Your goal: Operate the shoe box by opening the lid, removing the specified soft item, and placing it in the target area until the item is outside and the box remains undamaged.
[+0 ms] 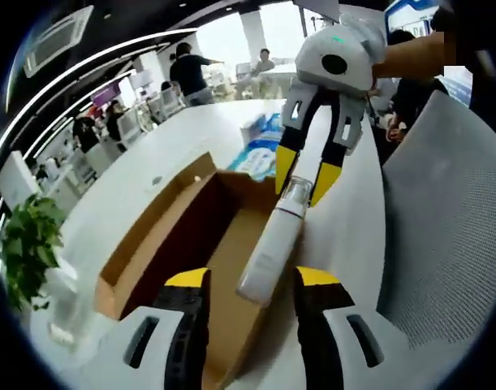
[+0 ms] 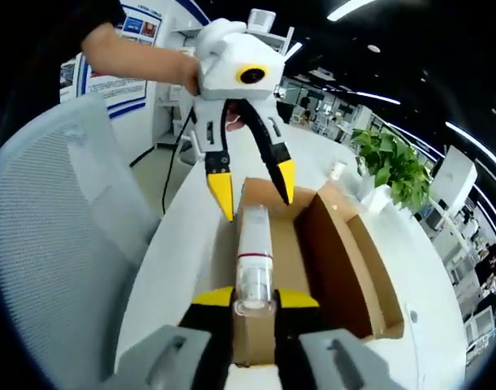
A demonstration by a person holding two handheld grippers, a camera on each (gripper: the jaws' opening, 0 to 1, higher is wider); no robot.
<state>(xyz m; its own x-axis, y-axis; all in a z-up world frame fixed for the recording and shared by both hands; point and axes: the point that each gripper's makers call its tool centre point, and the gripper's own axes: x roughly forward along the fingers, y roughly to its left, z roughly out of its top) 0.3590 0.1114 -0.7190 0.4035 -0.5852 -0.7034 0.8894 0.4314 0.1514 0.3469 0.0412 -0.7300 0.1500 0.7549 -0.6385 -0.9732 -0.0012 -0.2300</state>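
Right gripper [image 2: 252,302] is gripping a white tube [image 2: 252,260] over the open box [image 2: 345,260] (left gripper [image 2: 252,191] is hanging open above it).

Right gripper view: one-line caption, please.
Right gripper clamps white plastic tube above open brown cardboard box; left gripper open opposite.

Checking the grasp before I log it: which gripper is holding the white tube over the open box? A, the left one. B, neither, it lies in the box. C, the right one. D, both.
C: the right gripper is shut on the clear capped end of the tube above the box, while the left gripper hangs open near its far end.
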